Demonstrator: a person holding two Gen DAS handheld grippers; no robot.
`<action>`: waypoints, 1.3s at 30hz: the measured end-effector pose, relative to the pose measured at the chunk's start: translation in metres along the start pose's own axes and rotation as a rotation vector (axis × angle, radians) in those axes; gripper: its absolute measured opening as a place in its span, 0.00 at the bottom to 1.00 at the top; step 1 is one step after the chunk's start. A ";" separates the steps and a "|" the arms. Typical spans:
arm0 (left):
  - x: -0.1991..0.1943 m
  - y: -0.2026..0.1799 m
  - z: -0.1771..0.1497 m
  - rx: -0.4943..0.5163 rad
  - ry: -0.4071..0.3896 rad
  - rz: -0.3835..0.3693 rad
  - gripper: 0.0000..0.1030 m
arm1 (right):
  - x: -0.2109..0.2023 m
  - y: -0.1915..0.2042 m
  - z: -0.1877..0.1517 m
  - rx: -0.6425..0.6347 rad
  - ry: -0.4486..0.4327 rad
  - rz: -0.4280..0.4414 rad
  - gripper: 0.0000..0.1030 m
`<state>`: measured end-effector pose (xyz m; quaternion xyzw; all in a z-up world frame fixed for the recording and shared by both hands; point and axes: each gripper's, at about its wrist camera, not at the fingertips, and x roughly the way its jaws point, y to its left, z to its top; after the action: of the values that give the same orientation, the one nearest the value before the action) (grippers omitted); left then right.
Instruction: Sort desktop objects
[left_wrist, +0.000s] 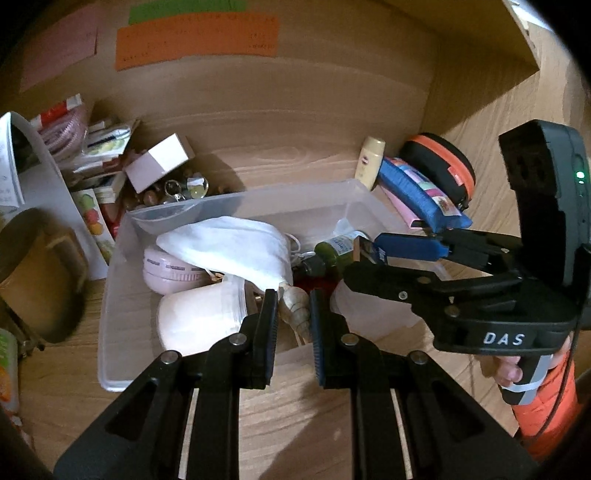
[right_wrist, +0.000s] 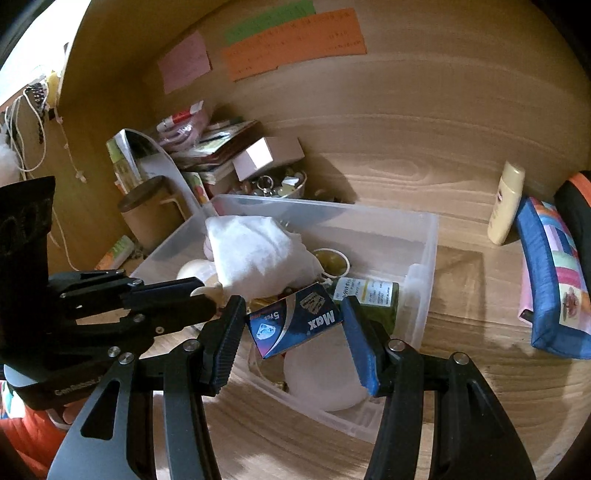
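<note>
A clear plastic bin (left_wrist: 295, 195) (right_wrist: 424, 258) sits on the wooden desk. It holds a white cloth (left_wrist: 236, 247) (right_wrist: 258, 251), a pink round case (left_wrist: 166, 273), a white jar (left_wrist: 199, 317) and a green bottle (left_wrist: 334, 251) (right_wrist: 369, 295). My left gripper (left_wrist: 293, 299) hangs over the bin's near side, shut on a pale spiral seashell (left_wrist: 295, 310). My right gripper (right_wrist: 293, 306) is over the bin too, shut on a small blue "Max" box (right_wrist: 291, 321) (left_wrist: 369, 251), held tilted. A hand in an orange sleeve (left_wrist: 546, 387) holds the right gripper.
A cream lotion bottle (right_wrist: 506, 206), a blue patchwork pouch (right_wrist: 550, 280) and a black-and-orange case (left_wrist: 439, 162) stand right of the bin. Books, small boxes and a bowl of trinkets (right_wrist: 280, 184) pile up at the back left, by a brown cylinder (right_wrist: 147, 214). Coloured notes hang on the back wall.
</note>
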<state>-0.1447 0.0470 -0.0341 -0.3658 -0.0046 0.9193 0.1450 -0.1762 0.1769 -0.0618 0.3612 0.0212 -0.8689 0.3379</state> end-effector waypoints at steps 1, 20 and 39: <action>0.003 0.001 0.000 -0.002 0.002 0.000 0.15 | 0.001 0.000 -0.001 -0.002 0.001 -0.005 0.49; 0.007 0.017 -0.003 -0.043 -0.020 -0.045 0.24 | 0.010 0.017 -0.006 -0.120 -0.010 -0.115 0.51; -0.020 0.028 0.000 -0.069 -0.124 0.027 0.68 | -0.004 0.021 -0.004 -0.143 -0.092 -0.200 0.77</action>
<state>-0.1386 0.0145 -0.0236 -0.3129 -0.0404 0.9414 0.1193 -0.1593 0.1647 -0.0574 0.2921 0.1037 -0.9101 0.2749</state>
